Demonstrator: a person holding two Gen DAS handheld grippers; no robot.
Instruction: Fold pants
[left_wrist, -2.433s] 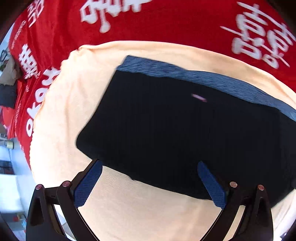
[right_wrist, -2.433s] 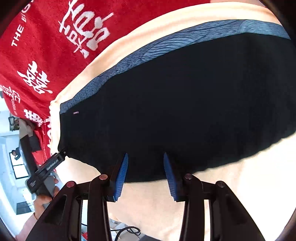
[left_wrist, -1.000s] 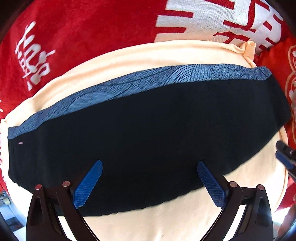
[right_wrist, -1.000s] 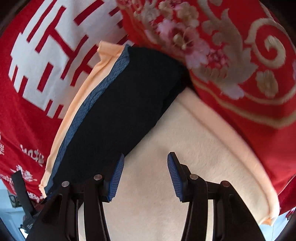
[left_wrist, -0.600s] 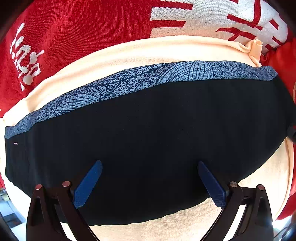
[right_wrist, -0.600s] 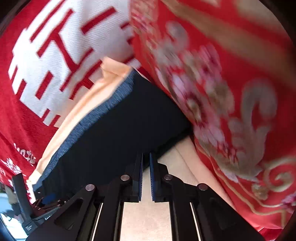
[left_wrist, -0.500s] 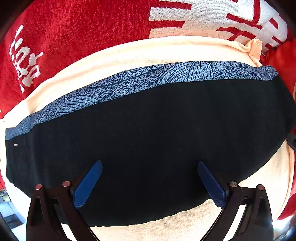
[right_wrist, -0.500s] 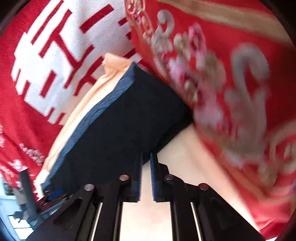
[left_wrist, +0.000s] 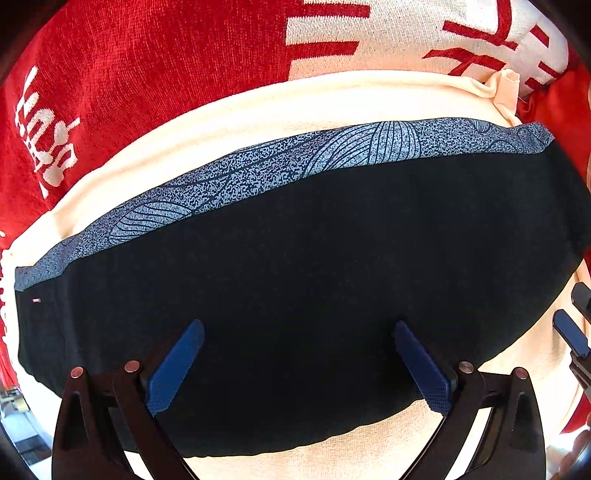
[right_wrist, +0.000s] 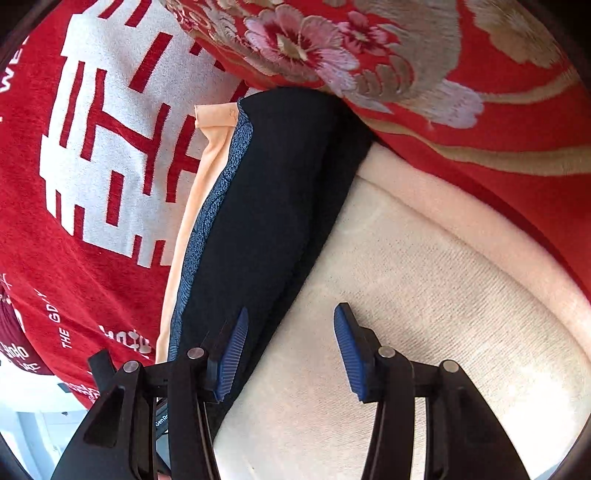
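The black pants (left_wrist: 314, 277) lie folded in a long flat band with a blue-grey patterned waistband (left_wrist: 295, 162) along the far edge, on a cream towel (left_wrist: 258, 110). My left gripper (left_wrist: 297, 354) hangs straight above their near edge, wide open, nothing between its fingers. In the right wrist view the pants' end (right_wrist: 266, 206) runs away from me, thick with layers. My right gripper (right_wrist: 286, 350) hovers over that near edge, its jaws opening; the left pad is above the black cloth, the right pad over the towel (right_wrist: 424, 295). Nothing is gripped.
A red blanket with white characters (left_wrist: 147, 66) lies under the towel. A red embroidered floral cloth (right_wrist: 406, 55) borders the pants' far end. The right gripper's blue pad (left_wrist: 570, 336) shows at the left view's right edge.
The right gripper's jaws, nearly shut half a second ago, now stand apart, and it has dropped and rolled over the pants' end. The left gripper slid a little along the pants, still open.
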